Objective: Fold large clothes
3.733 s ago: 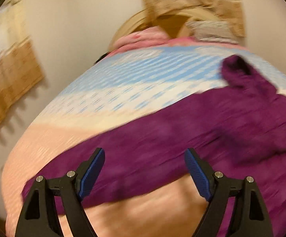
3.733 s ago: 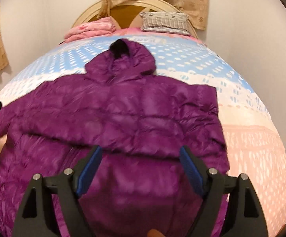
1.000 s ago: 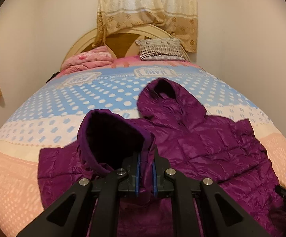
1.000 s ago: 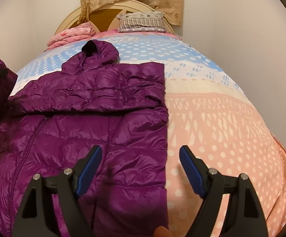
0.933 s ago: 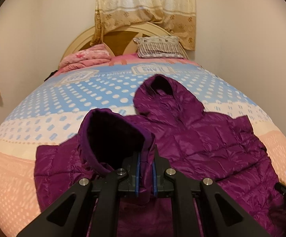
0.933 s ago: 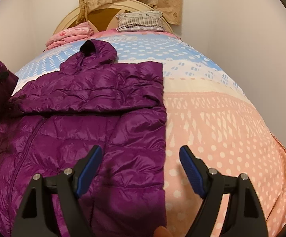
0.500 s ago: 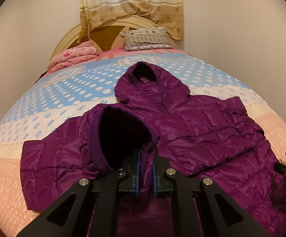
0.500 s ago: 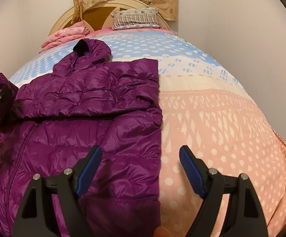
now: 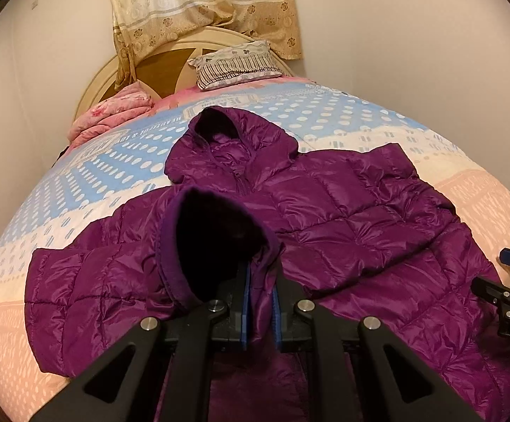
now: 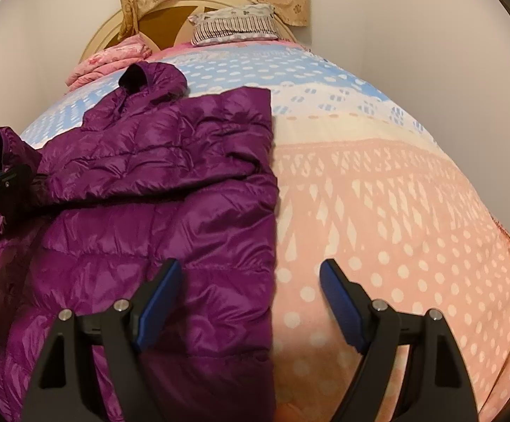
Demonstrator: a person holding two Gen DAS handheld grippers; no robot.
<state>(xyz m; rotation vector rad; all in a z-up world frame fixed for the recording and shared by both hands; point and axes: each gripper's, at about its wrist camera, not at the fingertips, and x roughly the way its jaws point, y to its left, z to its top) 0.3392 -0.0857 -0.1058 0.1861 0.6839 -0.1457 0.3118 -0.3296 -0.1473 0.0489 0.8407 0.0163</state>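
Jaws of the left gripper are clamped on the cuff of a sleeve of the one purple jacket, the dark cuff opening gaping just beyond the blue pads. Jaws of the right gripper stand wide apart with nothing between them, hovering over the jacket's right edge, the left pad above the fabric and the right pad above the bare bedspread. The jacket lies flat across the near half of the bed, hood toward the headboard. Only the left view shows the jacket's left side and the cuff grip close up; only the right view shows its straight folded right edge. One striped pillow and one pink folded blanket lie at the far end.
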